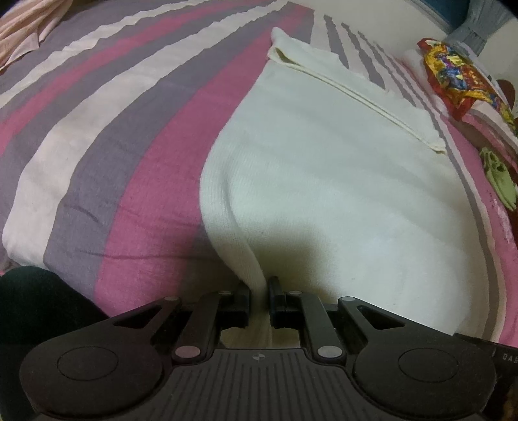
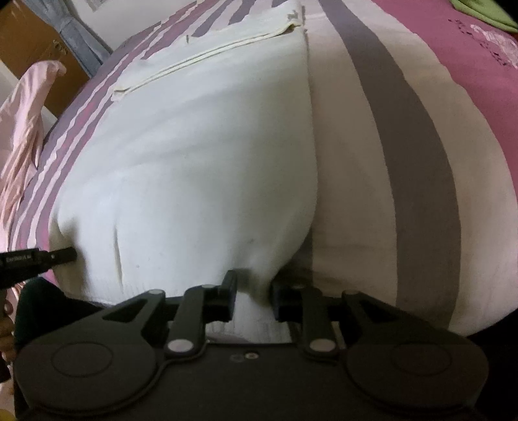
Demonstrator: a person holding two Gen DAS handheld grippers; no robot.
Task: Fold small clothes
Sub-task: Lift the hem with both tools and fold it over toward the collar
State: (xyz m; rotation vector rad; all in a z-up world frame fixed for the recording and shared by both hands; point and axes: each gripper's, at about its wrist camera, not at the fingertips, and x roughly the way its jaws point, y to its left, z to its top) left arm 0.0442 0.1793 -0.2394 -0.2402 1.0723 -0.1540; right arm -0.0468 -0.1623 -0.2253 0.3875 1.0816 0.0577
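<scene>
A white knitted garment [image 1: 323,168] lies spread on a striped pink, grey and white bedspread [image 1: 113,129]. Its far hem [image 1: 356,94] lies flat. My left gripper [image 1: 259,298] is shut on the garment's near left edge, which rises as a fold between the fingers. In the right wrist view the same garment [image 2: 194,155] fills the middle. My right gripper [image 2: 254,294] is shut on its near right ribbed corner. The left gripper's tip [image 2: 61,254] shows at the left edge of the right wrist view, at the garment's other near corner.
A colourful foil wrapper [image 1: 453,74] and a light green item [image 1: 498,175] lie to the right of the garment. Pale pink cloth [image 1: 26,29] lies at the far left, also in the right wrist view [image 2: 22,129]. A brown cardboard box [image 2: 35,42] stands beyond the bed.
</scene>
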